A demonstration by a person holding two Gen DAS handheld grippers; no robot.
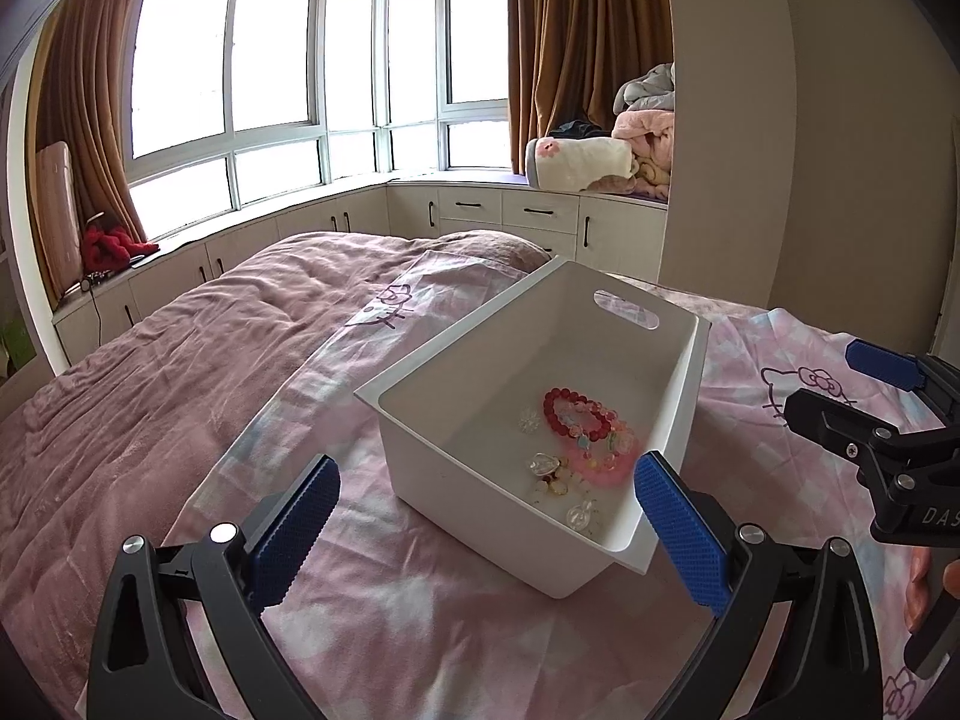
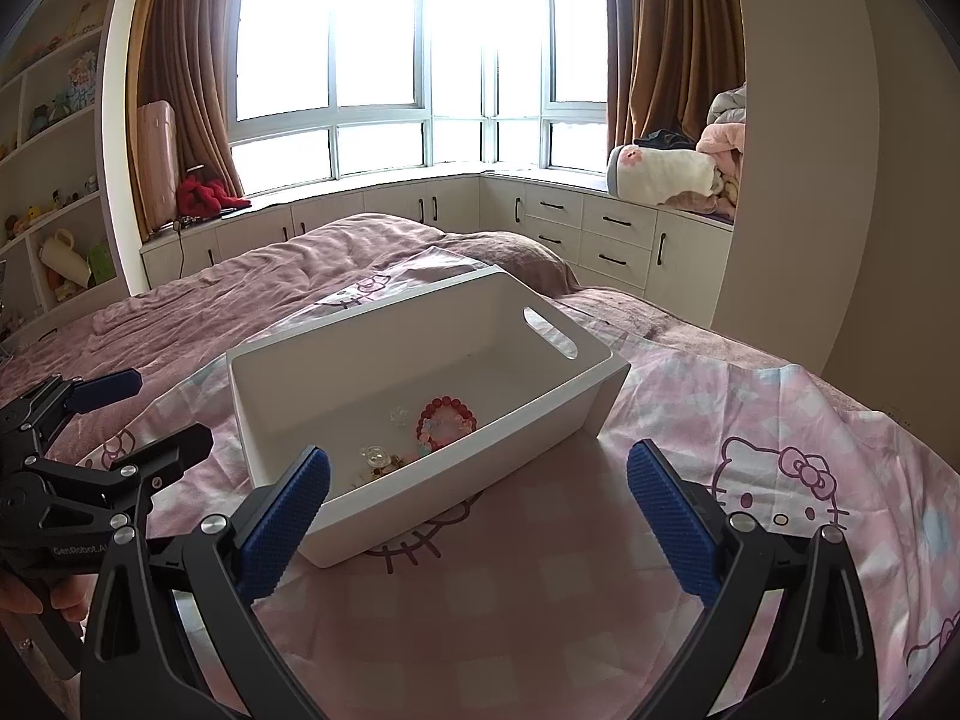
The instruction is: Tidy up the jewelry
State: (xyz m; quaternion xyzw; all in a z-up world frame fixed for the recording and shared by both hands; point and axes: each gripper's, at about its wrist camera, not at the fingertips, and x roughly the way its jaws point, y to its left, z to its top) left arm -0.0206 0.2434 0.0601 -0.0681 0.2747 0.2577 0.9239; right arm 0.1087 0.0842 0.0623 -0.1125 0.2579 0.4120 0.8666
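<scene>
A white plastic bin (image 1: 420,384) with a handle slot stands on the pink bedspread; it also shows in the right wrist view (image 2: 420,498). Inside lie a red bead bracelet (image 1: 579,414), a pink bracelet (image 1: 600,465) and several clear crystal pieces (image 1: 543,465); the red bracelet (image 2: 447,414) shows in the right wrist view too. My left gripper (image 1: 486,513) is open and empty, just in front of the bin. My right gripper (image 2: 477,501) is open and empty, at the bin's near right side. Each gripper appears at the edge of the other's view.
The bin rests on a bed with a pink Hello Kitty cover (image 2: 780,480) and a mauve quilt (image 1: 180,348). Beyond are window-seat cabinets (image 1: 528,213), folded blankets (image 1: 600,162), brown curtains and shelves with toys (image 2: 54,120) on the left.
</scene>
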